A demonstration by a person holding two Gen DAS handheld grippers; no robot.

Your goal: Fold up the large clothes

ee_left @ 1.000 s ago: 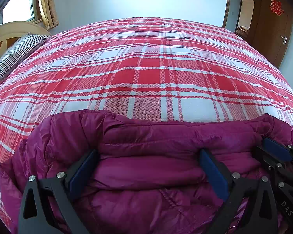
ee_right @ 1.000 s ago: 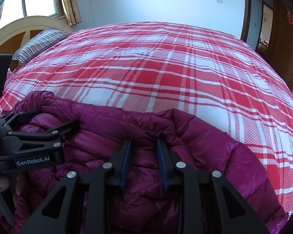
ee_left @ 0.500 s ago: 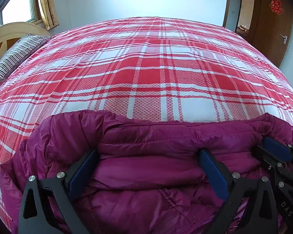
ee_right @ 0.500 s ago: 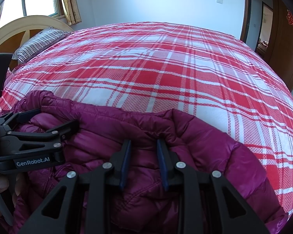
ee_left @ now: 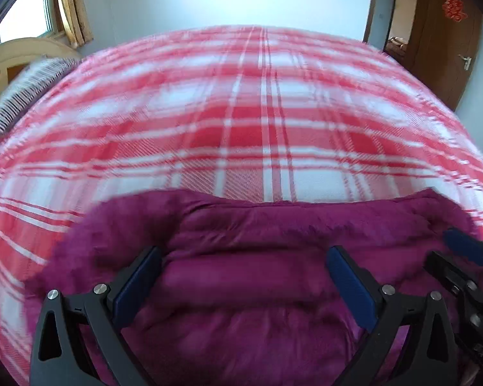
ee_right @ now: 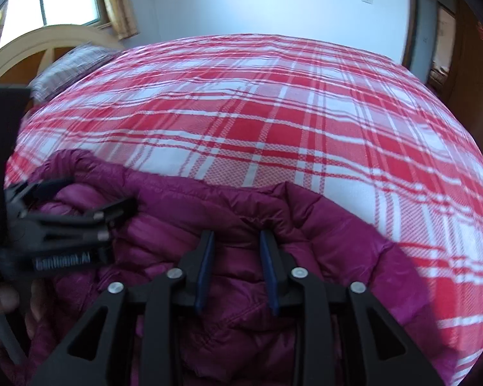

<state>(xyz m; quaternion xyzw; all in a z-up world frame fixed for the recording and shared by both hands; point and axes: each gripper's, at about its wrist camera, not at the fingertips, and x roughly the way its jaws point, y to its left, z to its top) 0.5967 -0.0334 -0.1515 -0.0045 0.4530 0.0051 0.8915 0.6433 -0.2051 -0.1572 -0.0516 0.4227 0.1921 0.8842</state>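
A magenta puffer jacket [ee_left: 257, 289] lies bunched at the near edge of the bed; in the right wrist view the jacket [ee_right: 338, 241] shows its quilted folds. My left gripper [ee_left: 244, 252] hovers over it, open wide, with the padding below its fingers and nothing clamped. In the right wrist view the left gripper [ee_right: 103, 191] sits at the left, held by a hand. My right gripper [ee_right: 236, 234] has a ridge of the jacket between its blue pads; its jaws are opening and still touch the fabric. The right gripper [ee_left: 441, 247] appears at the left view's right edge.
The bed wears a red and white plaid cover [ee_left: 257, 128] that stretches far beyond the jacket. A striped pillow [ee_left: 25, 90] and a curved wooden headboard [ee_right: 32, 51] are at the left. A brown door [ee_left: 450, 41] stands at the right.
The left gripper has lifted a little off the jacket, and its view is now blurred. The right gripper's pads stand slightly wider apart than before.
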